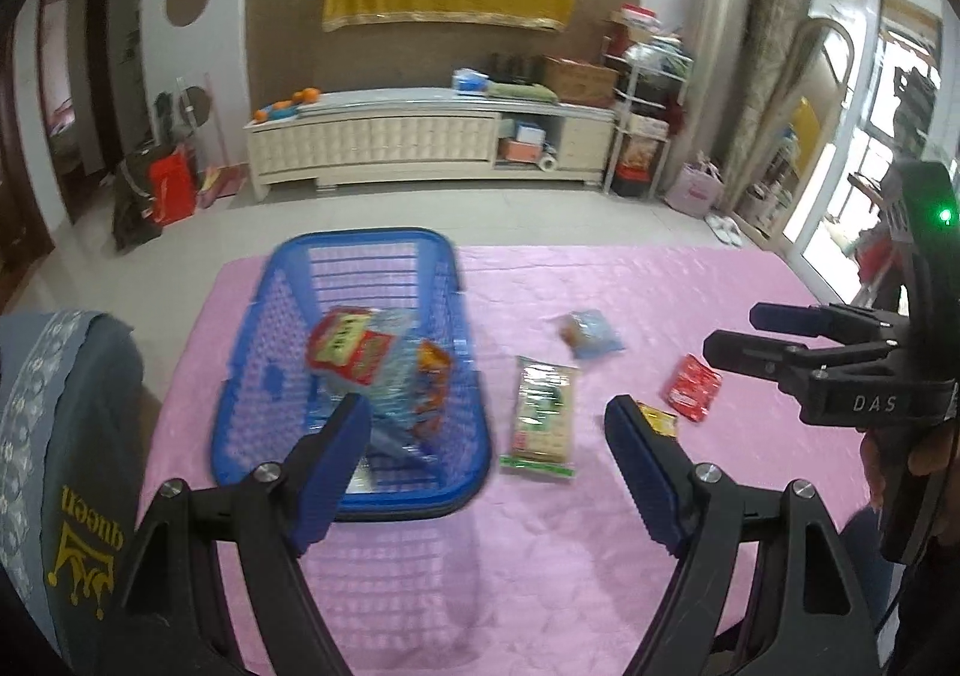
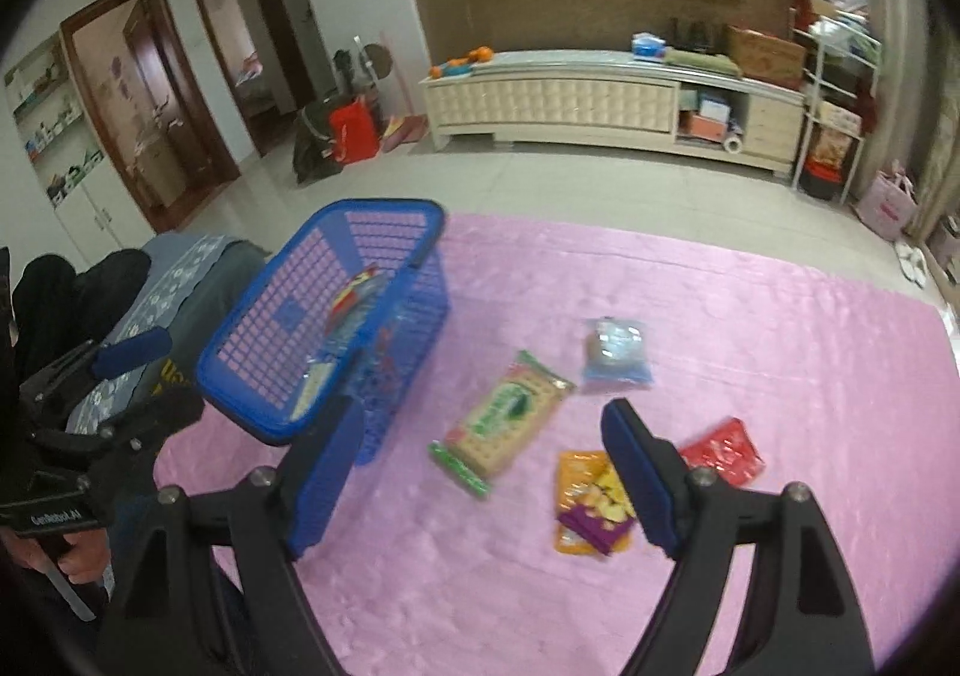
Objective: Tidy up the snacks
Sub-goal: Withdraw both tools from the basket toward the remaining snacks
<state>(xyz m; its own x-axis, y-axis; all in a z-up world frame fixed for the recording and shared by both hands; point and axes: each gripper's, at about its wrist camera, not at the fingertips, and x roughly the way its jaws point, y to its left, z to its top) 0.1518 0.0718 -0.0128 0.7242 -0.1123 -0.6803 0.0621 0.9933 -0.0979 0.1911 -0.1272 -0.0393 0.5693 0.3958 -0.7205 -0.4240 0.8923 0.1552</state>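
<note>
A blue plastic basket (image 1: 360,241) stands at the left of the pink-covered table, with a red-and-yellow pack (image 1: 348,355) and other snacks inside. On the cloth to its right lie a green cracker pack (image 1: 543,418), a clear blue packet (image 1: 591,334), a red packet (image 1: 690,388), and a yellow packet (image 1: 657,418) partly hidden by a finger. My left gripper (image 1: 489,466) is open above the basket's near right corner, holding nothing. My right gripper (image 2: 480,475) is open and empty above the cracker pack (image 2: 504,424) and the yellow-and-purple pack (image 2: 591,502). Each gripper shows in the other's view: right gripper (image 1: 735,331), left gripper (image 2: 156,376).
A chair back draped in grey cloth (image 1: 60,466) stands at the table's left side beside the basket (image 2: 384,208). The pink tablecloth (image 1: 540,586) ends at a far edge, with floor and a long white cabinet (image 1: 420,135) beyond. A hand (image 1: 900,454) holds the right gripper.
</note>
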